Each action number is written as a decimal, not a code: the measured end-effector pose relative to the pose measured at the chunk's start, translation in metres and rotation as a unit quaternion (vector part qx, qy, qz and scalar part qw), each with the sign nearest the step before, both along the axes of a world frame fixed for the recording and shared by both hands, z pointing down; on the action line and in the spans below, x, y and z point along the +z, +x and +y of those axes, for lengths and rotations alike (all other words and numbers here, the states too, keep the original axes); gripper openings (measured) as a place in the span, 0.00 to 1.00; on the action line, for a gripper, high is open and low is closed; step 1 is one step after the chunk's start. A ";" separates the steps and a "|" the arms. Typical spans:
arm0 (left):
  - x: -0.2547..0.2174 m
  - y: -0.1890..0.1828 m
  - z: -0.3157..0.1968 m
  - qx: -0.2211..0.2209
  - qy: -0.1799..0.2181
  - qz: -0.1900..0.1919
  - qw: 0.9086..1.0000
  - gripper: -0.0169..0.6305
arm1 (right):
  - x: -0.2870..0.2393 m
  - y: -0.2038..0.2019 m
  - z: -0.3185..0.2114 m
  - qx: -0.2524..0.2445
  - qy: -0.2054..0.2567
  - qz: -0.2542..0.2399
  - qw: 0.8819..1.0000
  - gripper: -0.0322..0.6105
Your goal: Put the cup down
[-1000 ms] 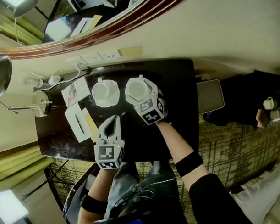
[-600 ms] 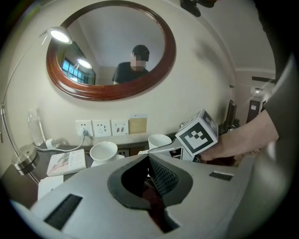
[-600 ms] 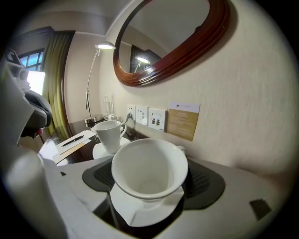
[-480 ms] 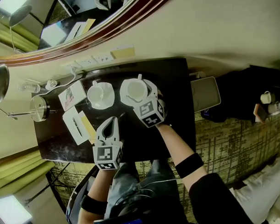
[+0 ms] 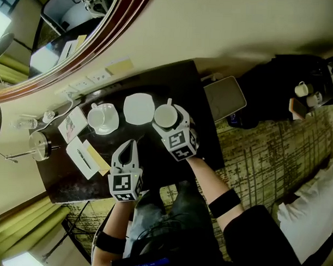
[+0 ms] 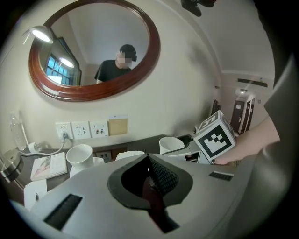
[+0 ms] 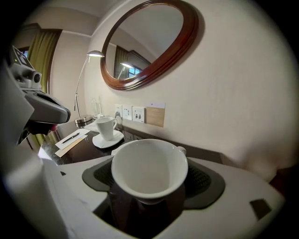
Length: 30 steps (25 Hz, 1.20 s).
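My right gripper point(image 5: 168, 110) is shut on a white cup point(image 5: 165, 117) and holds it over the dark table point(image 5: 182, 84), just right of an empty white saucer point(image 5: 139, 108). In the right gripper view the cup point(image 7: 149, 163) sits upright between the two pads, its handle pointing away from the camera. A second white cup point(image 5: 103, 116) stands on its own saucer further left. My left gripper point(image 5: 127, 151) is shut and empty, nearer the table's front edge. In the left gripper view the empty saucer point(image 6: 130, 154) lies ahead of the shut left gripper point(image 6: 148, 158), with the held cup point(image 6: 171, 144) to its right.
A notepad with a pen point(image 5: 81, 157), a leaflet point(image 5: 71, 125) and a lamp base point(image 5: 39, 143) lie at the table's left. Wall sockets point(image 5: 86, 80) and an oval mirror point(image 5: 77, 34) are behind. A grey tray point(image 5: 225, 99) sits off the table's right end.
The cup, which stood on the saucer, has been carried off it to the right in my right gripper; the saucer is now bare. My left gripper has shifted a little.
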<state>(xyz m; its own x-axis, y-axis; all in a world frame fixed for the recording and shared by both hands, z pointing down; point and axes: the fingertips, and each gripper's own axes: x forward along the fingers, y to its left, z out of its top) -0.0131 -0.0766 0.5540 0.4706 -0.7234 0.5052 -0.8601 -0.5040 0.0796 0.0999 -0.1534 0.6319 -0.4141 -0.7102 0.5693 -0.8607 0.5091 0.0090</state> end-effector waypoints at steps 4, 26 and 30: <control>-0.001 0.011 0.006 0.018 0.001 0.000 1.000 0.03 | 0.010 0.024 0.018 0.036 -0.011 0.006 0.999 0.73; -0.002 0.014 0.013 0.034 0.006 -0.012 0.999 0.03 | 0.040 0.056 0.044 0.107 -0.009 0.010 0.994 0.81; -0.019 0.016 0.013 0.017 0.004 -0.001 1.000 0.03 | 0.023 0.059 0.046 0.115 -0.010 0.013 0.993 0.81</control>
